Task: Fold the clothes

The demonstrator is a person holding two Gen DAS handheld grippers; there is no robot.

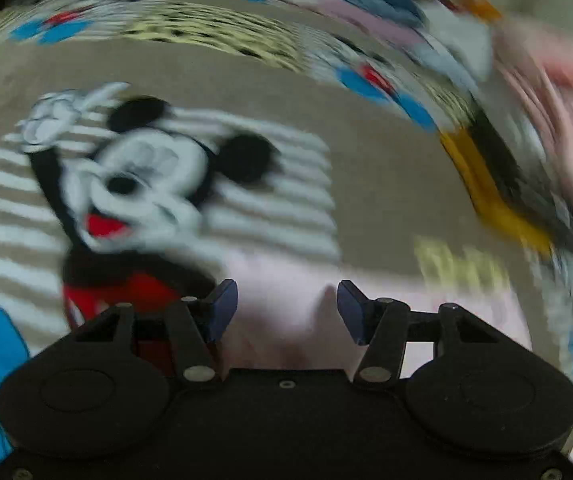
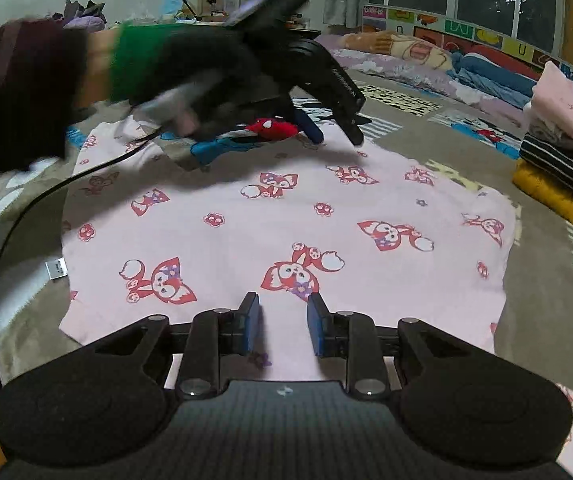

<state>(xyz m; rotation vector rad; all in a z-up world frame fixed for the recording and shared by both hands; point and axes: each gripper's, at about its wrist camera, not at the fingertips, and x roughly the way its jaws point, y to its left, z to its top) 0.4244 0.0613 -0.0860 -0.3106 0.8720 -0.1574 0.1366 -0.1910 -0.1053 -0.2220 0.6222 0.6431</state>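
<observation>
The right claw has its two blue-padded fingers a short way apart with nothing between them, hovering just over the near edge of a pale pink cotton garment printed with red foxes and small flowers. That garment lies spread flat on a beige play mat with cartoon mouse pictures, a small white label at its left edge.

At the garment's far edge is the left claw, its dark blue-tipped fingers parted and pointing down at the cloth, gripping nothing. In its own blurred view the left claw stands half open above pink fabric. A gloved hand with a green cuff carries it, and a black cable trails from it.

To the right, apart from the garment, sits a stack of folded clothes, pink over black-and-white stripes over yellow. Bedding lies beyond.
</observation>
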